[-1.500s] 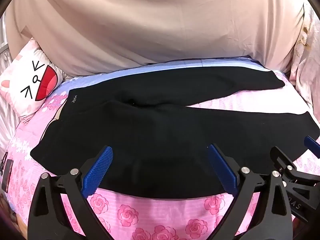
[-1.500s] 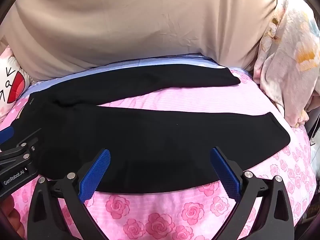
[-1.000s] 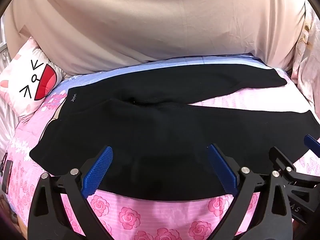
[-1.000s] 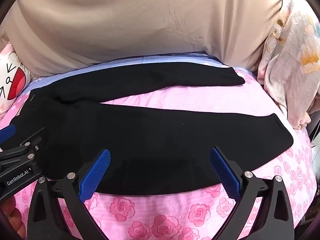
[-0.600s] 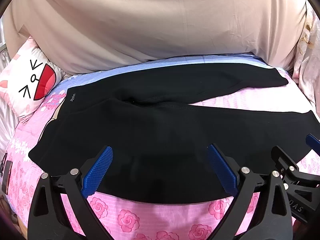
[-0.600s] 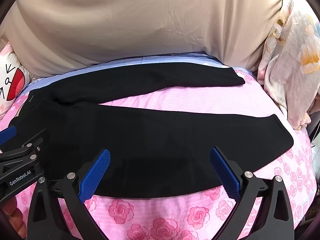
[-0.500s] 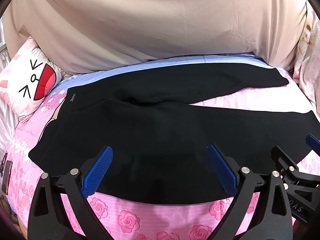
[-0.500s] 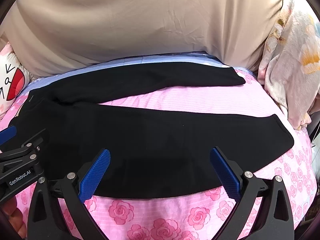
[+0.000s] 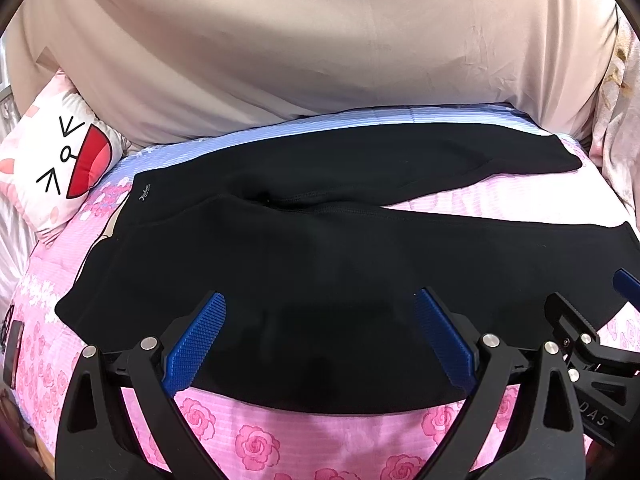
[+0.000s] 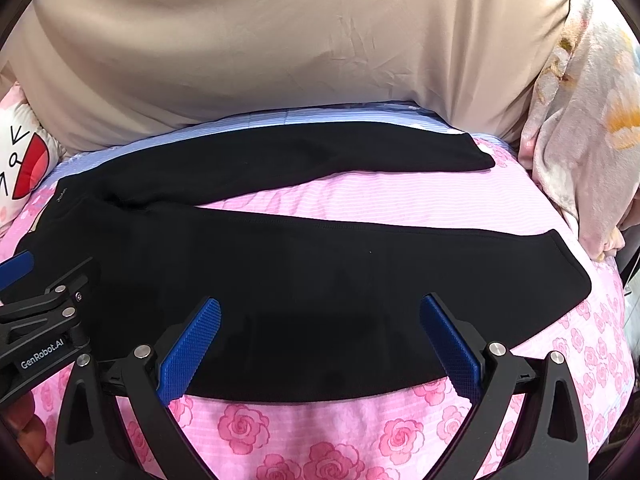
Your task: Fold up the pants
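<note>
Black pants lie flat on a pink rose-print bed sheet, waistband at the left, both legs spread rightward in a V. My left gripper hovers open over the near leg's front edge, nothing between its blue pads. My right gripper also stands open above the near leg, further right toward the cuff. Each gripper shows at the edge of the other's view.
A beige curtain hangs behind the bed. A cartoon-face pillow sits at the far left. A floral blanket is bunched at the right edge. A lilac striped strip runs along the far side.
Both grippers have drifted slightly back toward the near edge of the bed; the pants have not moved. Both stay open.
</note>
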